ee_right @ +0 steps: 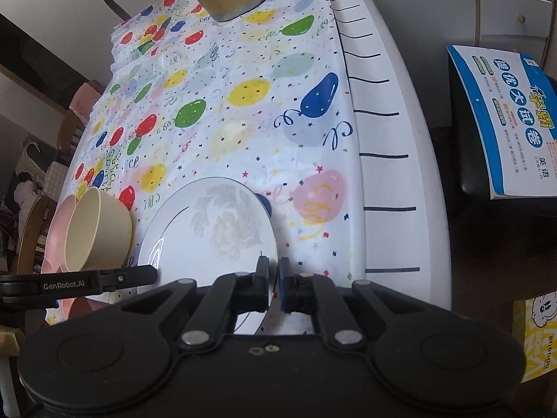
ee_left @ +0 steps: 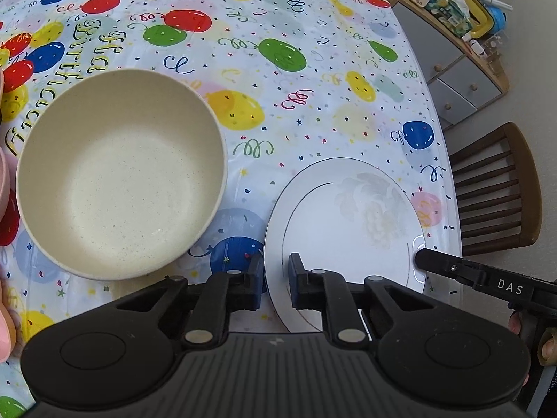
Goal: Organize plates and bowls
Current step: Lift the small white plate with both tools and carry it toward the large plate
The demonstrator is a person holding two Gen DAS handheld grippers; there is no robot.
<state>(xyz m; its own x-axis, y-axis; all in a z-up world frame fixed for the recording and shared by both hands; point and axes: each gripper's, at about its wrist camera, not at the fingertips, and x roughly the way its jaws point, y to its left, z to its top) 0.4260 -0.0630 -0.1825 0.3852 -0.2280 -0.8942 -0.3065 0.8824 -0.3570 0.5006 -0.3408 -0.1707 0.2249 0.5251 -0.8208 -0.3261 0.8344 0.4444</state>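
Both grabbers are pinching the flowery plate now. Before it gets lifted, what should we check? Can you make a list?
1. Left gripper has the white plate rim between its fingers: ok, they sit on either side of the near-left edge.
2. Right gripper shut on the rim: ok, fingers close on the thin edge.
3. Grips on different sides of the plate: ok, the right gripper's fingers meet the other side of the rim.
4. Plate empty: ok, only its flower print shows.
5. Cream bowl clear of the plate: ok, a gap of tablecloth lies between them.
6. How firmly the fingers hold: cannot tell.
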